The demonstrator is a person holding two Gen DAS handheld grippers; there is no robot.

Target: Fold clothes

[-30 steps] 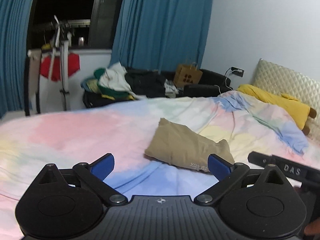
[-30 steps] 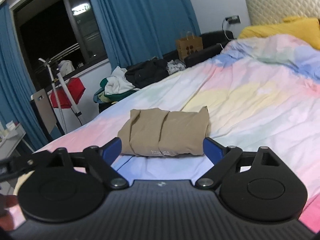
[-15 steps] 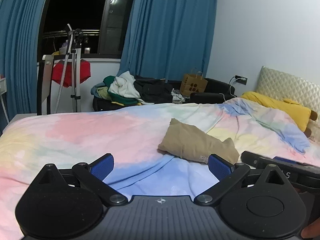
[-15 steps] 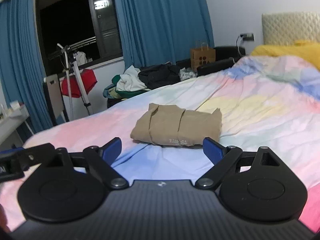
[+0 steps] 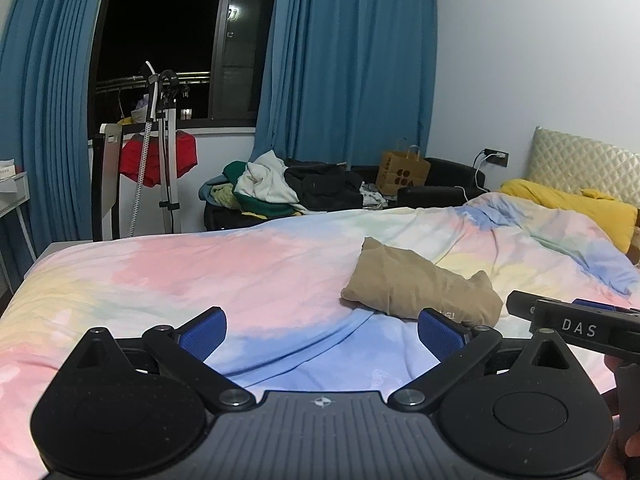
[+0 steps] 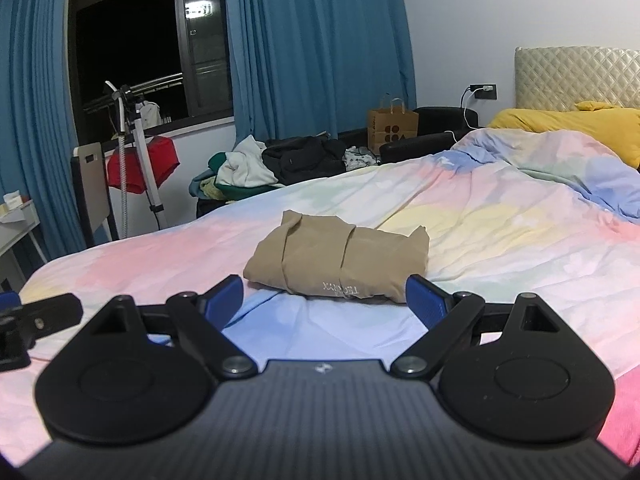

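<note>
Left gripper: your left gripper is spread wide, blue pads apart, nothing between them; it hangs above the bedspread, clear of the cloth.
Right gripper: your right gripper is also spread wide and empty; its black body shows at the right edge of the left view with "DAS" printed on it.
Change: both cameras have pulled back and levelled over the last second; the shirt sat closer and larger in both views, now it sits further off with more room in view. You are backing away from it.
Shirt: the tan shirt lies as a compact folded bundle on the bedspread, just beyond the right gripper's pads, printed label on the near edge. From the left view it is ahead and to the right. It has not shifted on the bed.
Meaning: this piece looks finished, judged from the tidy bundle and both grippers let go.
Next: likely another item; the clothes pile past the far side of the bed is the probable source.
Risk: loose bundle may spring open if bumped.
</note>
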